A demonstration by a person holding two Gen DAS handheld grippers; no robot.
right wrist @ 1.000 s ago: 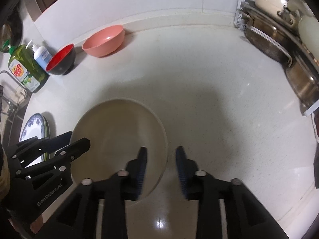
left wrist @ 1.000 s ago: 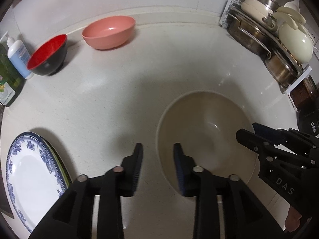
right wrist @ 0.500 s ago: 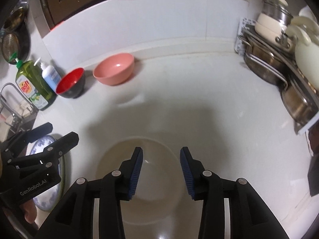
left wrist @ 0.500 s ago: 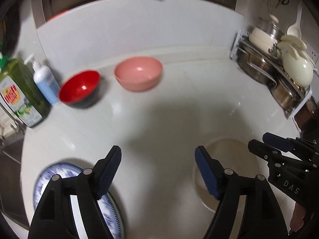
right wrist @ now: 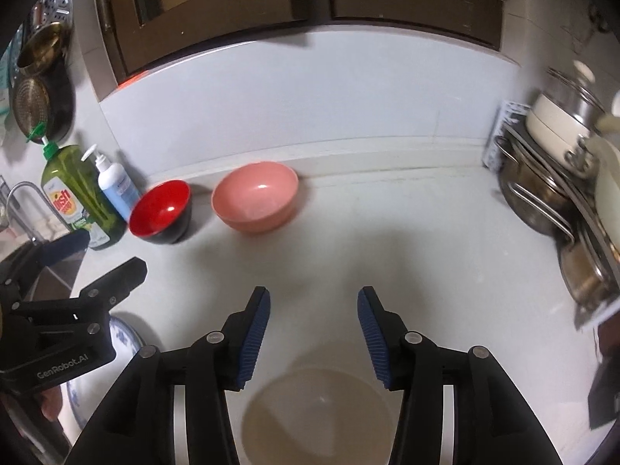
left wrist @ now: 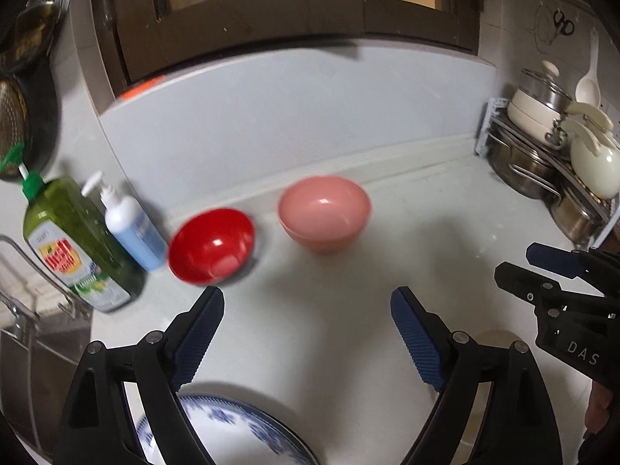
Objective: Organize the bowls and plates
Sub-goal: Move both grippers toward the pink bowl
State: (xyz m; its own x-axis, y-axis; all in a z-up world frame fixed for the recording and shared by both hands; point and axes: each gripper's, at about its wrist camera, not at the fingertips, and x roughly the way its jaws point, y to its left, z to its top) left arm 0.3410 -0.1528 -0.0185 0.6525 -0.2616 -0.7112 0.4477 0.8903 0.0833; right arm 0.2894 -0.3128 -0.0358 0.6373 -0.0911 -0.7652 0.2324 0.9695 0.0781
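both tongs spread and empty: left tongs (left wrist: 306, 333) above the blue plate (left wrist: 232, 426), right tongs (right wrist: 314, 333) over the beige bowl (right wrist: 317, 414). red bowl (right wrist: 161, 211) and pink bowl (right wrist: 255, 201) sit at the back of the surface (right wrist: 407, 240). i'd reach for a rim squarely and close slow, glazed edges likely slip.

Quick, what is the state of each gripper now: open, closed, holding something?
Left gripper: open, holding nothing.
Right gripper: open, holding nothing.
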